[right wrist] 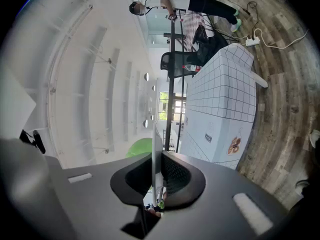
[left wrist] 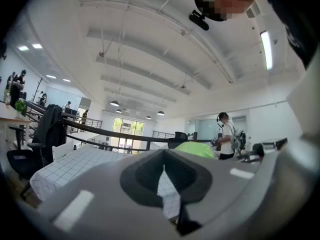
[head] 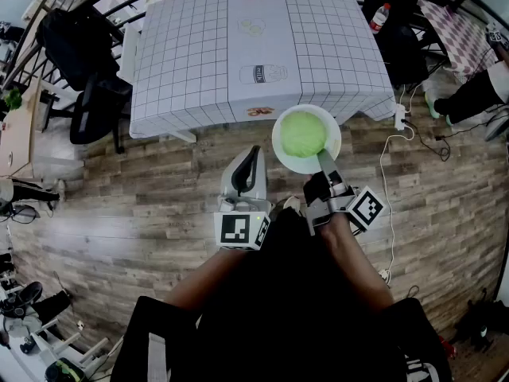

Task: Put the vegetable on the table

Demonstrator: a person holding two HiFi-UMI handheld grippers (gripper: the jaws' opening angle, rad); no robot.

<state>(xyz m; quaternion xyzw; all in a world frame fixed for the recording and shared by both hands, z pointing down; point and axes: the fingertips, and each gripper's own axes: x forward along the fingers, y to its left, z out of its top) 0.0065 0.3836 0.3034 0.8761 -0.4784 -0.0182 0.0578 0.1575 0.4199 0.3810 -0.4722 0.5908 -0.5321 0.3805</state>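
A: Stage reached?
B: The vegetable [head: 302,134] is carried on a plate [head: 277,143] clamped by the right gripper [head: 324,160] at the table [head: 191,54] edge. The left gripper [head: 253,154] is closed, empty. Placement remains.

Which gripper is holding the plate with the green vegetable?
The right gripper: its jaws pinch the rim of the white plate with the green vegetable. The left gripper hangs beside it, shut and empty.
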